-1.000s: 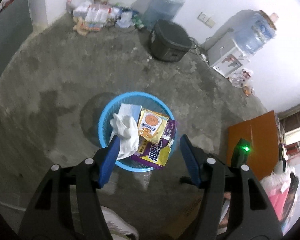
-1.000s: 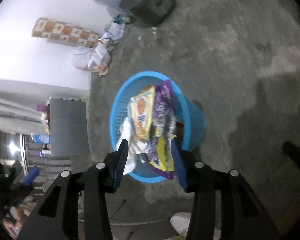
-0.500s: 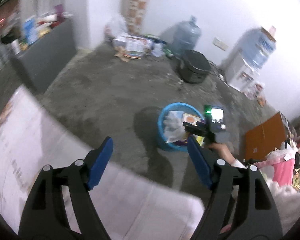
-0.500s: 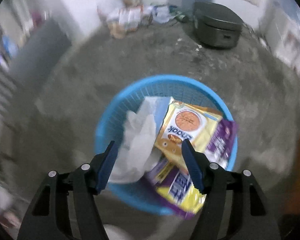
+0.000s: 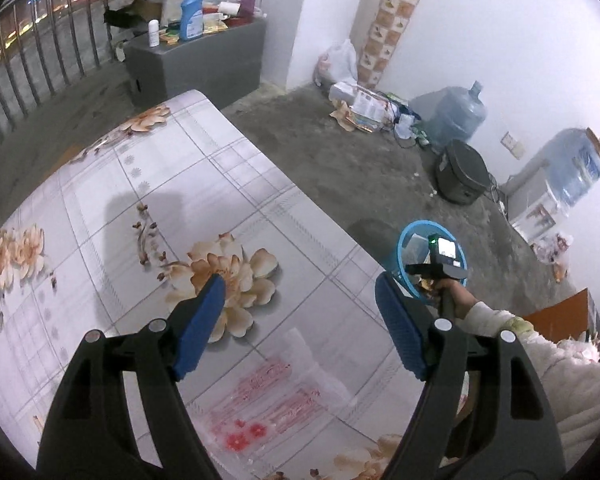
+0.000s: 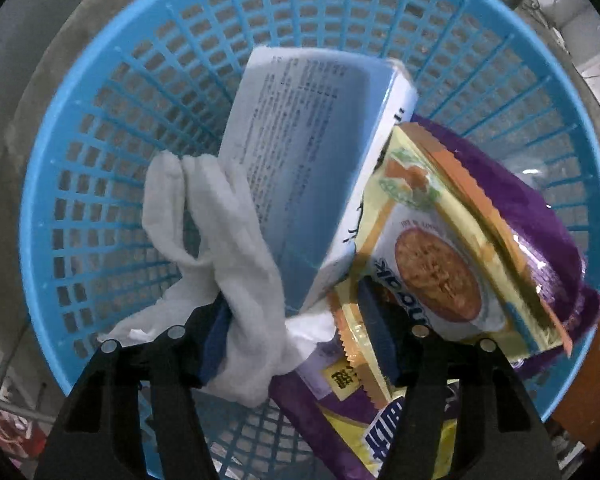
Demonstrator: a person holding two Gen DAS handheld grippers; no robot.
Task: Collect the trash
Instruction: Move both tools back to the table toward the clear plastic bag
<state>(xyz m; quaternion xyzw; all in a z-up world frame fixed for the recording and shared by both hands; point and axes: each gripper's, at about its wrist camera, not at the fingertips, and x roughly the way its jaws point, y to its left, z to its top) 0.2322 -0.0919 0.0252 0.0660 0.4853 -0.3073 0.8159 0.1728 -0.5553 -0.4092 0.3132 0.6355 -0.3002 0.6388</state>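
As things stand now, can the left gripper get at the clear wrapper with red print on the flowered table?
Probably yes. The left gripper is open and empty, angled down over the clear wrapper, which lies flat on the table just below the fingertips. Nothing stands between them.

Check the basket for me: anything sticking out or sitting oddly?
Yes. The purple wrapper hangs over the blue basket rim at lower right instead of lying inside. The white box stands tilted on the crumpled tissue.
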